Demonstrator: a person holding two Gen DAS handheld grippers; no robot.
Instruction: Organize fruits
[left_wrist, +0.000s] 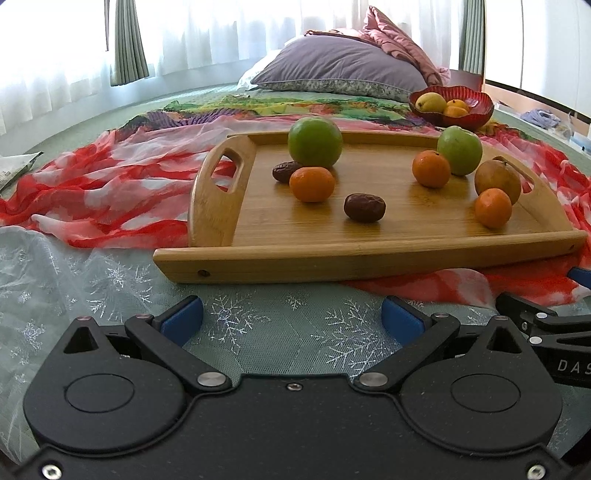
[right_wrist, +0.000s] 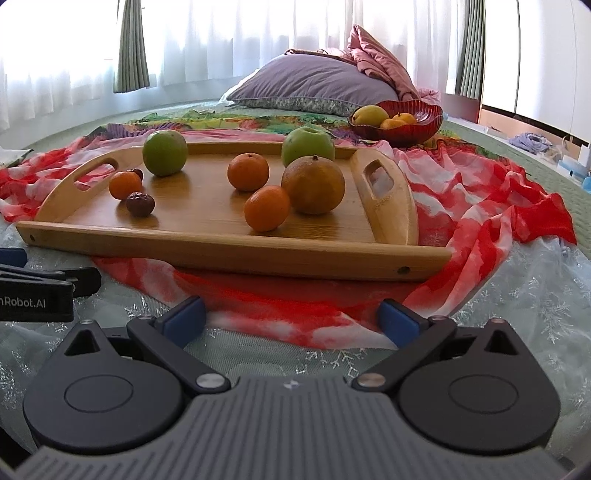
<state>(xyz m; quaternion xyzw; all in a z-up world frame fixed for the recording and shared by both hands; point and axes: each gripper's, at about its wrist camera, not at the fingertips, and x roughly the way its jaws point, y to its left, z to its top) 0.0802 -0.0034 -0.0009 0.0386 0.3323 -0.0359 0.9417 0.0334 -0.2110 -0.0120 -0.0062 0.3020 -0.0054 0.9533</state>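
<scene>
A wooden tray (left_wrist: 369, 251) (right_wrist: 229, 251) lies on a bed. It holds two green apples (left_wrist: 315, 142) (left_wrist: 460, 150), three tangerines (left_wrist: 312, 184) (left_wrist: 431, 168) (left_wrist: 493, 207), two dark dates (left_wrist: 364, 208) (left_wrist: 286, 171) and a brown pear (left_wrist: 496, 178) (right_wrist: 313, 184). A red bowl (left_wrist: 476, 110) (right_wrist: 424, 127) behind the tray holds a yellow pear and tangerines. My left gripper (left_wrist: 291, 319) is open and empty, in front of the tray. My right gripper (right_wrist: 291, 319) is open and empty, also short of the tray's near edge.
A red and white scarf (left_wrist: 110, 199) (right_wrist: 480, 206) lies under and around the tray. Pale snowflake gauze (left_wrist: 74, 280) covers the near bed. A purple pillow (left_wrist: 340, 70) and pink quilt (left_wrist: 399, 40) sit behind. Curtains line the back.
</scene>
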